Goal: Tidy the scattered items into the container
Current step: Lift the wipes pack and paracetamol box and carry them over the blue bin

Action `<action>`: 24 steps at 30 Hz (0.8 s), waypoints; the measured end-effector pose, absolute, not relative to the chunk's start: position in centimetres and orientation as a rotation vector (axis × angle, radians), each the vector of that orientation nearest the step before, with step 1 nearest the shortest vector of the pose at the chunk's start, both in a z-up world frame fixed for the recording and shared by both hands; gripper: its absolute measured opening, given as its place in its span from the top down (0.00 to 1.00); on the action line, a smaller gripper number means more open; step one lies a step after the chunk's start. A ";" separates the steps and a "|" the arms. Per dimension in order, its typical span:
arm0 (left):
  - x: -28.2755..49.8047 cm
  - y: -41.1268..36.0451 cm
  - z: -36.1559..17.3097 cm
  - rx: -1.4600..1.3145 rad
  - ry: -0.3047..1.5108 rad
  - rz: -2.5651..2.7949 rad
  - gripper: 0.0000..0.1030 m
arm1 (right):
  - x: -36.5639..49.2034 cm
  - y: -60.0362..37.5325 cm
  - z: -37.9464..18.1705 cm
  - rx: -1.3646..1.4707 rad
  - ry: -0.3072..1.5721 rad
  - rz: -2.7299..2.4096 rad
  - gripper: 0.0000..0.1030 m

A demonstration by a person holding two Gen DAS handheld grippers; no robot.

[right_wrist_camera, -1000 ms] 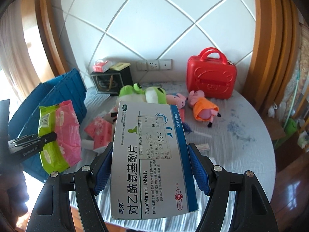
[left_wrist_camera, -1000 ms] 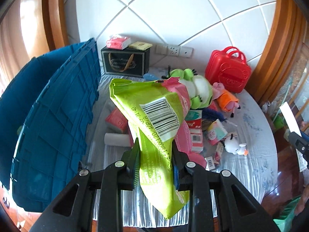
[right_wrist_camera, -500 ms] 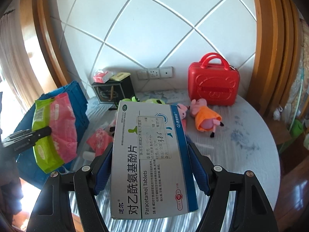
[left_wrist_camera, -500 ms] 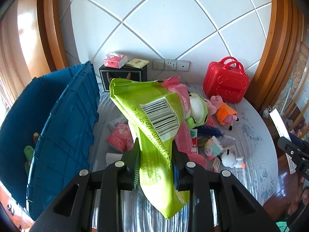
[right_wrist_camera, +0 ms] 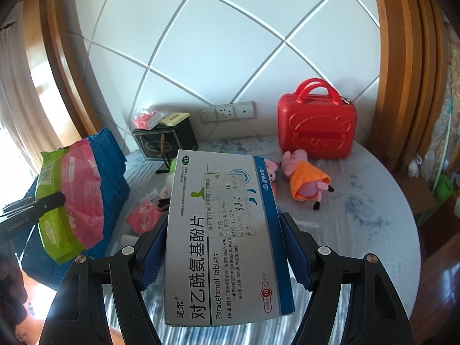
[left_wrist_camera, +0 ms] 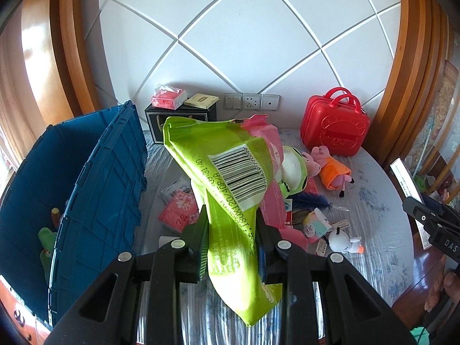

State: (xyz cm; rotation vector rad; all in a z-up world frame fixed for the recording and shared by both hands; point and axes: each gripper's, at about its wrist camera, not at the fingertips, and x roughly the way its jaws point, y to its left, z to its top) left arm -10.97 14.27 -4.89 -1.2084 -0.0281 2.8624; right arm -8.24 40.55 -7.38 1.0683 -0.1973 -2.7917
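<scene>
Low in the left wrist frame: my left gripper (left_wrist_camera: 231, 227), both black fingers pinched narrow onto the green and pink packet (left_wrist_camera: 230, 184), which stands up out of them and tilts toward the upper left of the frame.
Left gripper seen from the right wrist: at the left edge of the frame, one finger (right_wrist_camera: 47, 202) lying across the packet and pointing right, in front of the crate.
Low in the right wrist frame: my right gripper (right_wrist_camera: 224, 247), spread wide with the blue pads pressed on both long edges of the paracetamol box (right_wrist_camera: 221, 235), printed face toward the camera.
Right gripper seen from the left wrist: at the right edge of the frame, black body pointing left, the box edge-on above it; fingertips of the hand (left_wrist_camera: 440, 284) holding it show at the lower right.
Container: blue crate (left_wrist_camera: 95, 201), filling the left of the left wrist frame, with green items lying inside near its lower left.
Table (right_wrist_camera: 359, 230): round, pale patterned cloth, occupying the lower right of the right wrist frame.
Scattered items: pink pig plush (right_wrist_camera: 304, 179) right of centre, green frog plush (left_wrist_camera: 293, 169), white toy (left_wrist_camera: 343, 240), pink tissue pack (left_wrist_camera: 178, 211), all on the cloth.
Back of the table: red case (right_wrist_camera: 316, 126) upper right, black box (right_wrist_camera: 165, 141) by the wall.
</scene>
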 end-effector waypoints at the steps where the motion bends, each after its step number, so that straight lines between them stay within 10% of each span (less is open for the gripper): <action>1: -11.0 13.9 -4.8 -1.202 -0.026 2.859 0.75 | -8.3 40.2 -7.2 1.067 -0.197 -2.798 0.29; 24: -11.0 -6.7 -0.1 -1.027 -0.094 2.870 0.75 | -9.2 19.1 -2.5 0.953 -0.158 -2.813 0.29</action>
